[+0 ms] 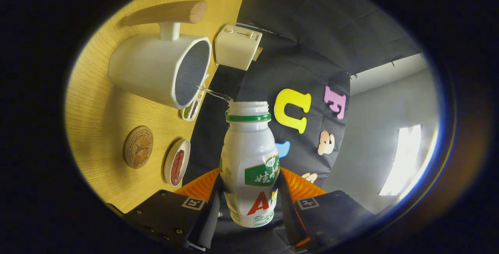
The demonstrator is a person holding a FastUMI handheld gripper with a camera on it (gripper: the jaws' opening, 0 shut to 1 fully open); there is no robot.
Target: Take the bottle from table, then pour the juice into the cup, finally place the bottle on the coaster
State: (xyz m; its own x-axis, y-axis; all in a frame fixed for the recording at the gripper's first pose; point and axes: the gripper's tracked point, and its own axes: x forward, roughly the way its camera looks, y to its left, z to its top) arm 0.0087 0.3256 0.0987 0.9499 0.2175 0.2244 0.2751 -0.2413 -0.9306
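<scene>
My gripper (pixel 248 203) is shut on a white plastic bottle (pixel 249 160) with a green neck ring and a green label; both fingers press on its lower body. The view is rolled over, so the bottle lies tipped with its open mouth (pixel 248 107) toward the white cup (pixel 160 70). A thin clear stream (pixel 213 93) runs from the bottle's mouth to the cup's dark opening (pixel 191 72). The cup has a wooden handle (pixel 167 12) on a white stem. The round brown coaster (pixel 138 146) lies on the wooden table (pixel 101 109), beside the cup and ahead of one finger.
A white toaster-like box (pixel 237 46) stands beyond the cup at the table's far edge. A small dish of dark red bits (pixel 177 167) lies next to the coaster. Another small dish with green bits (pixel 191 109) sits by the cup's rim. A grey wall with a bright window (pixel 401 160) lies off to the side.
</scene>
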